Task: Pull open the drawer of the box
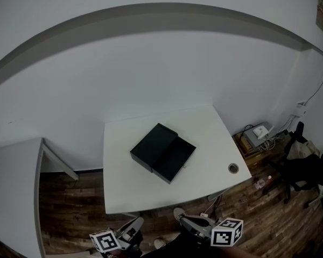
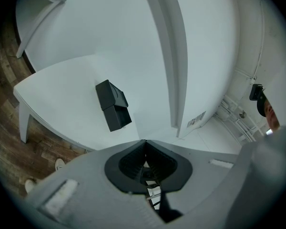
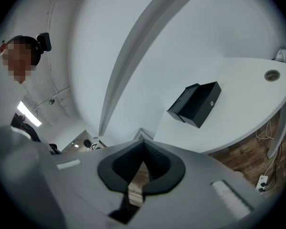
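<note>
Left gripper view: left gripper (image 2: 144, 141), jaws together, empty; right gripper (image 3: 143, 140) likewise; box (image 2: 112, 104) well apart on the table (image 2: 57, 92).

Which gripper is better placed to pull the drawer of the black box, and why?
Right, probably. The box lies turned so its drawer points toward the right, nearer the right gripper than the left gripper. Both are shut, empty and short of the table.

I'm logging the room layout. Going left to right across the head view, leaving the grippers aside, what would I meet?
white side table → black box → round cable hole in the desk → grey device on the floor by the wall
</note>
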### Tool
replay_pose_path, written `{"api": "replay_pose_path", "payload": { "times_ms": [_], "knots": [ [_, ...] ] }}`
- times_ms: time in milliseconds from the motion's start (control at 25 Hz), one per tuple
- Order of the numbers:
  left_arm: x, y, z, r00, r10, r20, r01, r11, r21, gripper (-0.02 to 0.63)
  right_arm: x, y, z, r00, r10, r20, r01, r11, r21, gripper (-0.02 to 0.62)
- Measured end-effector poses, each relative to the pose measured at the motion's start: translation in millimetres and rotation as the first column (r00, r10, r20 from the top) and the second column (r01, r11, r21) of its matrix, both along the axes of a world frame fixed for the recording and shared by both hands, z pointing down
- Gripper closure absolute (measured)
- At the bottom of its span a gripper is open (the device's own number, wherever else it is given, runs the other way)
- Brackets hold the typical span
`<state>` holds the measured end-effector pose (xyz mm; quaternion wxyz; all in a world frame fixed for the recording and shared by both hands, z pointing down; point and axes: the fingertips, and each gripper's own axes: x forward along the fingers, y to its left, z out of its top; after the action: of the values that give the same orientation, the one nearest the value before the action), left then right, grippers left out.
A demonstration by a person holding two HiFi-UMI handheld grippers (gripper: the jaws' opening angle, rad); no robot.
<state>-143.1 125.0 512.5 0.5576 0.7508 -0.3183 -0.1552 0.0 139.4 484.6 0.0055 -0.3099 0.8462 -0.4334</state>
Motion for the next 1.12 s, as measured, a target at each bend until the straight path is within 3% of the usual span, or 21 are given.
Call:
{"api": "replay_pose_path", "payload": {
  "times_ms": [1120],
  "knots": [
    [5.0, 5.1, -0.4, 0.999, -0.023, -0.023, 0.023, 0.999, -0.025, 0.6, -1.4, 8.7, -3.1, 1.0, -0.025, -0.002, 0.025, 1.0, 0.002, 0.592]
  ]
}}
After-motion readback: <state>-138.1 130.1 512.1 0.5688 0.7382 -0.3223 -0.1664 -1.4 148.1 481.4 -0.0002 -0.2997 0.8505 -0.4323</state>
